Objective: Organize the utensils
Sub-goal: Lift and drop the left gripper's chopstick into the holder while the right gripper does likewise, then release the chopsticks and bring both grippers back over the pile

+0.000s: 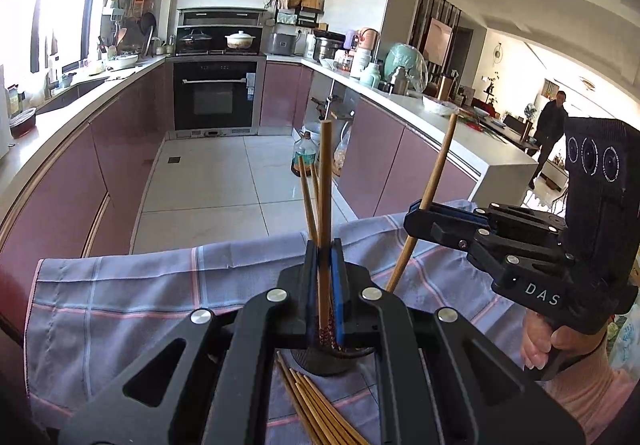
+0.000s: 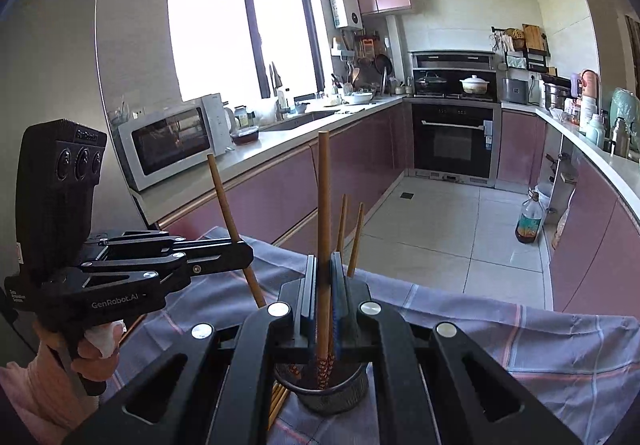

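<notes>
Both grippers are up over the table, and each has a chopstick. The left gripper (image 1: 325, 259) is clamped tight on one chopstick (image 1: 326, 181), holding it near upright, its patterned red lower end dipping toward the dark cup (image 1: 326, 363) just below the fingers. Two more sticks (image 1: 307, 201) lean behind it, though this view does not settle whether they stand in the cup.

Over to the right gripper (image 2: 325, 273): also squeezed shut on a chopstick (image 2: 323, 197), upright, patterned end reaching down into the cup (image 2: 332, 393) right under its fingers. Two further sticks (image 2: 352, 237) poke up just behind the fingers, rising out of the cup.

Each camera catches the other tool side-on. From the left wrist, the right gripper sits at the right edge, its stick tilted, the lower end down near the cloth. From the right wrist, the left gripper comes in from the left edge, its stick also slanting.

On the checked blue-grey cloth (image 1: 132, 285) a bundle of loose chopsticks (image 1: 316, 409) lies flat just beside the cup, fanned toward the camera; the right wrist view shows only their ends (image 2: 277, 403) peeking out to the left of the cup.

Beyond the table: a tiled kitchen floor, pink cabinets (image 2: 280, 197), an oven (image 2: 454, 141), a microwave (image 2: 172, 143), and a man (image 1: 550, 125) standing in the far room.
</notes>
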{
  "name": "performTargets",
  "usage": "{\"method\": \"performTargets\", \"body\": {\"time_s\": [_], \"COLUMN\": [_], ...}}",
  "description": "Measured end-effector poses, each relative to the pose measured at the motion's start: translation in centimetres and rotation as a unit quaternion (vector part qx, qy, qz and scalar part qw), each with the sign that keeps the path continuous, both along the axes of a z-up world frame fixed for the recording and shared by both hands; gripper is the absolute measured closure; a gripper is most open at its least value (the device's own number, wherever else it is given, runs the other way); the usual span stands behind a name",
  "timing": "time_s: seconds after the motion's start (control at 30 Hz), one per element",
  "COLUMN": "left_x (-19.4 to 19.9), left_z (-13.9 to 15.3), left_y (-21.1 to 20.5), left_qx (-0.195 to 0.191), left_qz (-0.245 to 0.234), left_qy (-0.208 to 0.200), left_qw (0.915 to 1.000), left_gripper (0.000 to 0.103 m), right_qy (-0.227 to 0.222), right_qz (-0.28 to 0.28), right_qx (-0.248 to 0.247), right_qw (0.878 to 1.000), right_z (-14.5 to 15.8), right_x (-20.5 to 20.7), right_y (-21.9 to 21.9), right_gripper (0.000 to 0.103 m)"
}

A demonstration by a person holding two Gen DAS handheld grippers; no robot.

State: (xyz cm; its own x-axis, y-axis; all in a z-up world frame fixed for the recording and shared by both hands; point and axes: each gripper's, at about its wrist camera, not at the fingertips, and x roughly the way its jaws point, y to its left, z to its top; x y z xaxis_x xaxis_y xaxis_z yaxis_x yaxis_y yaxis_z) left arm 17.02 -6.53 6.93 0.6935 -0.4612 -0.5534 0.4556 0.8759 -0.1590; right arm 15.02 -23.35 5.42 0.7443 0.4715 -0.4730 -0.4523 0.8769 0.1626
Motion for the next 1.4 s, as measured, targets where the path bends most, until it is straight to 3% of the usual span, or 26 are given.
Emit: {"method": "performTargets", "body": {"time_s": [0.33, 0.73, 0.8, 0.87, 1.03, 1.17, 1.4], "left_x": [3.1, 5.4, 5.3, 5.2, 4.2, 3.0, -0.4], "left_z": [-3.3, -5.0, -5.0, -5.1, -5.4, -5.7, -6.4], "left_y": [0.2, 0.3, 0.4, 0.4, 1.5, 2.5, 5.1], "left_qx": [0.019, 0.020, 0.018, 0.018, 0.012, 0.006, 0.003], "left_qz": [-0.015, 0.001, 0.003, 0.007, 0.020, 0.038, 0.067], "left_qy": [0.044, 0.061, 0.063, 0.062, 0.052, 0.038, 0.011], "left_qw": [0.9987, 0.9980, 0.9979, 0.9979, 0.9984, 0.9985, 0.9977], "left_gripper": [0.096, 0.095, 0.093, 0.092, 0.090, 0.080, 0.067], "right_qy": [0.068, 0.083, 0.081, 0.078, 0.069, 0.052, 0.032], "right_qz": [0.006, -0.020, -0.021, -0.021, -0.017, -0.009, 0.034], "right_qx": [-0.039, -0.028, -0.023, -0.014, -0.001, 0.005, 0.011], "right_qw": [0.997, 0.996, 0.996, 0.997, 0.997, 0.999, 0.999], "right_z": [-2.7, -3.3, -3.4, -3.5, -3.4, -3.1, -3.0], "right_x": [2.2, 3.7, 3.7, 3.5, 2.4, 0.7, -3.2], "right_y": [1.7, 1.6, 1.4, 1.1, 0.8, 0.9, 1.8], "right_gripper": [0.098, 0.095, 0.092, 0.082, 0.080, 0.065, 0.062]}}
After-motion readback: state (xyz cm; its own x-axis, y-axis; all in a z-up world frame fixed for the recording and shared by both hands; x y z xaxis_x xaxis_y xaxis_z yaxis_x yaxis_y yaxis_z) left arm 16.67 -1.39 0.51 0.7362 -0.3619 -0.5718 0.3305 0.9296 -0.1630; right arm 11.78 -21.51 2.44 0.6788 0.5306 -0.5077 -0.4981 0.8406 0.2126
